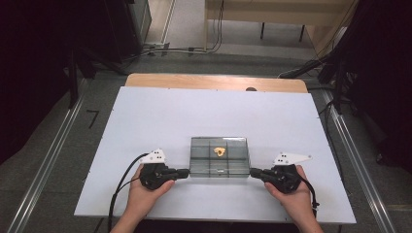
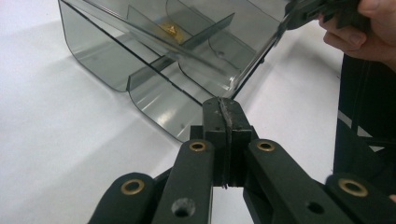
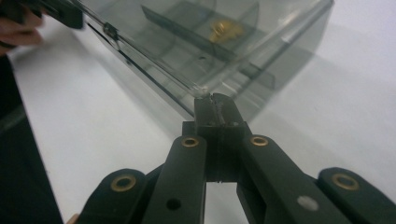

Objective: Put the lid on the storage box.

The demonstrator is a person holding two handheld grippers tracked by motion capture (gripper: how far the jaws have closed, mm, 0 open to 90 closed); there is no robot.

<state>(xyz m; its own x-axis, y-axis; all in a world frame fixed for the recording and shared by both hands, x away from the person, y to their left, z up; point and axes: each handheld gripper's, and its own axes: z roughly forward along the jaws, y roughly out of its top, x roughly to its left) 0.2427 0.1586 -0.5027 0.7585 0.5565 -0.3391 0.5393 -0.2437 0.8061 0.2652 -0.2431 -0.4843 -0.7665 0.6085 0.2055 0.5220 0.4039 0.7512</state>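
The clear smoky box [image 1: 219, 157] sits near the front middle of the white worktop [image 1: 145, 121], and there's a hand on either side of it. The left tool [image 1: 187, 172] comes in from the left with its jaws pressed together, tips right up at the box's near left corner. From the left tool's own camera the jaws [image 2: 223, 112] are closed flat, pad against pad, with the box's corner edge meeting them at the tip; whether a thin lip of plastic is pinched there I can't tell.

Same story opposite: the right tool [image 1: 253, 172] points in at the near right corner, jaws narrow and shut. Its camera shows the closed tip [image 3: 216, 108] just under the box's rim, touching or nearly so.

Inside the box, dividers split it into compartments, and a small yellow-gold piece [image 1: 219, 151] lies in a far one, around the middle. In the gripper views it shows as a brassy glint [image 2: 171, 30] behind the partitions.

Both hands rest low on the worktop, cables trailing back toward the person.
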